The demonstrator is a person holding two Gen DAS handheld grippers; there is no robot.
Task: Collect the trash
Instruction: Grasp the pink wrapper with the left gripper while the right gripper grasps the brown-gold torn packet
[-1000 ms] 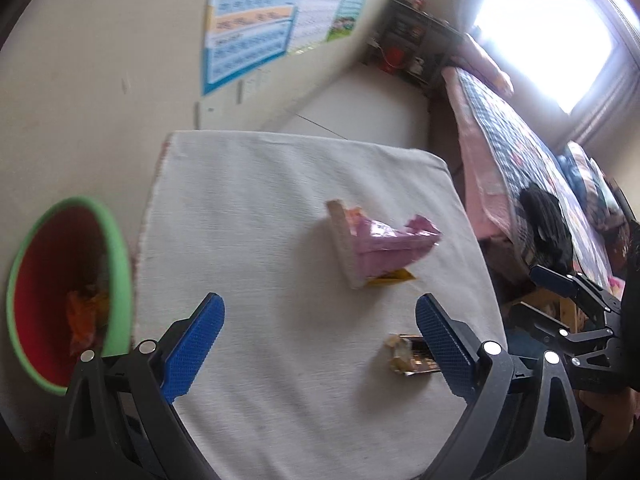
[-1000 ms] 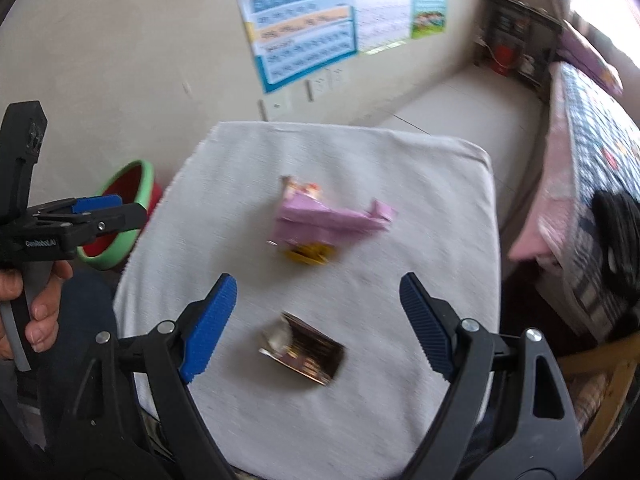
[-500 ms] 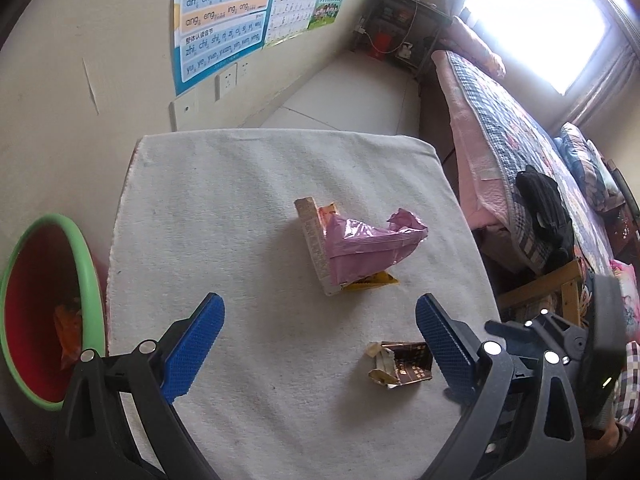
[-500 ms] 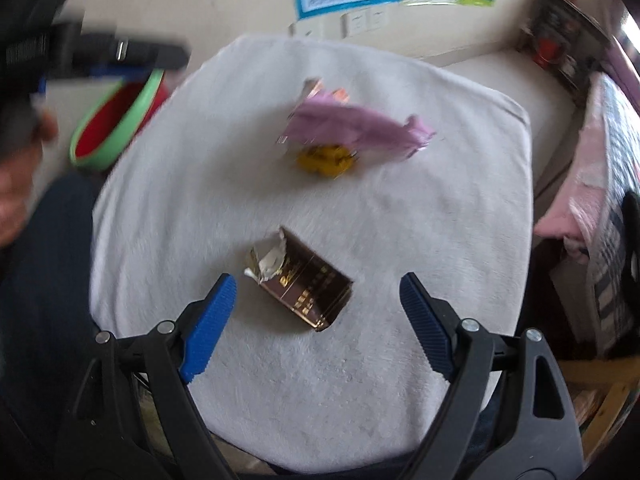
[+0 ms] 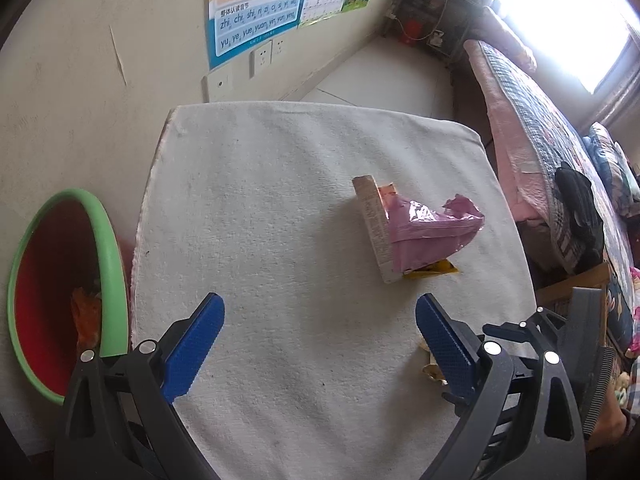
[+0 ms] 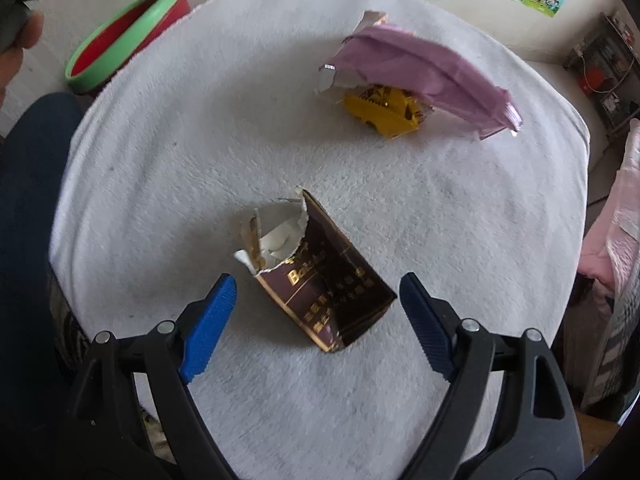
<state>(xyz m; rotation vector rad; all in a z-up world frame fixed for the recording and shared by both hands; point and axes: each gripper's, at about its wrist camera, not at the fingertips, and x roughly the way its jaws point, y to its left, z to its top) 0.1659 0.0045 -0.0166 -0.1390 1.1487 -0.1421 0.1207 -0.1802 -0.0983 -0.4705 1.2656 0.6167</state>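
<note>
The torn brown carton [image 6: 320, 276] lies on the white cloth [image 6: 192, 140], right between your right gripper [image 6: 316, 320]'s spread blue pads, untouched. Beyond it, the pink wrapper [image 6: 424, 76] covers a yellow scrap [image 6: 384, 114]. Your left gripper [image 5: 320, 340] hangs spread wide, empty; the green-rimmed bin [image 5: 108, 248] sits beside the cloth.

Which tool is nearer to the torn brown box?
Right. The right tool straddles the torn brown box, fingers open; the left tool hangs beside it over bare cloth.
</note>
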